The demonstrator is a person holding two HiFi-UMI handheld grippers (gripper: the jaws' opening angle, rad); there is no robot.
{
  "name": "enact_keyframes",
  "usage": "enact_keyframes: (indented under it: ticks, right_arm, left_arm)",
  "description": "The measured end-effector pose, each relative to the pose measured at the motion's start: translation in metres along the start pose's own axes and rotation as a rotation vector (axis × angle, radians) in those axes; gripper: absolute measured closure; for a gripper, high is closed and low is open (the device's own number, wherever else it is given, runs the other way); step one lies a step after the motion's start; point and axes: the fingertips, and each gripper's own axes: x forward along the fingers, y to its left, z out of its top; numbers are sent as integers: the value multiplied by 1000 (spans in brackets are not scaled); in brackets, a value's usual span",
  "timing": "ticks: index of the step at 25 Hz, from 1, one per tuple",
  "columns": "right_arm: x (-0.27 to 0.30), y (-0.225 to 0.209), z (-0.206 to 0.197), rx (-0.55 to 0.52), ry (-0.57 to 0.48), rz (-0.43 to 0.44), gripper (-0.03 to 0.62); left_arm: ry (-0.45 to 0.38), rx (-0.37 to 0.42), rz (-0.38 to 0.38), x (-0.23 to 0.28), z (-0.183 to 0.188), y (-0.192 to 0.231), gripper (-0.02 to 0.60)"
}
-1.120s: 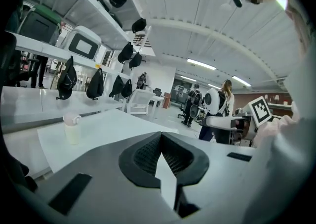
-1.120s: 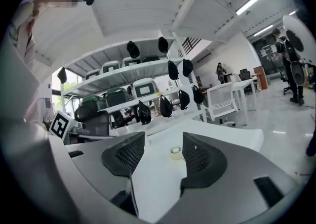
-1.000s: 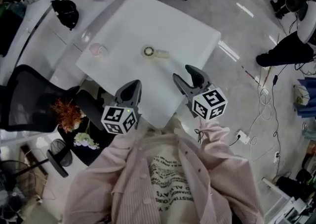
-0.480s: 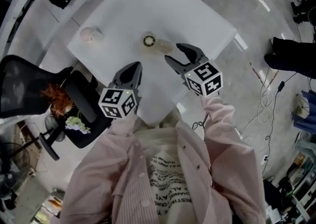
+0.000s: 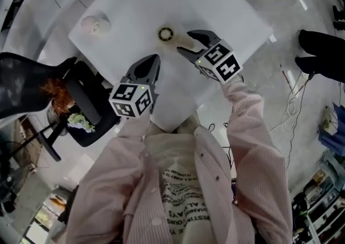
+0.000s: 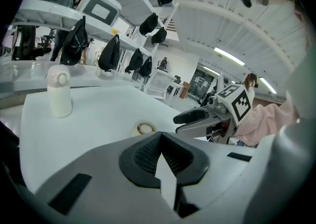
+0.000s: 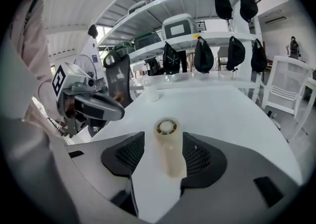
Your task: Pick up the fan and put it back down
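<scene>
Straddled the handle of the fan (image 7: 170, 149), flat on the desk (image 5: 215, 0), with the right gripper (image 7: 158, 156), fingers wide apart, gripping nothing. Held the left gripper (image 6: 160, 156) aside, fingers together, empty. Needed lowering, centring, then gentle closing.

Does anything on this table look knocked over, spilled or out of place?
Nothing stands out. The fan lies flat on the table between the open fingers of the right gripper, the white bottle stands upright, and nothing is spilled.
</scene>
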Motion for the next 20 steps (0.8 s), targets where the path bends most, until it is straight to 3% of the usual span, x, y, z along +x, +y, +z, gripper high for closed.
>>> enact_keyframes:
  ticks: [12,20]
  right_arm:
    - [54,-4,-33,-154,253,76,372]
    - [70,-5,-43,-155,344,79,373]
  left_arm:
    - [57,-46,10,13,-12,26,580]
    - [90,-62,-25,20,-17,35,580]
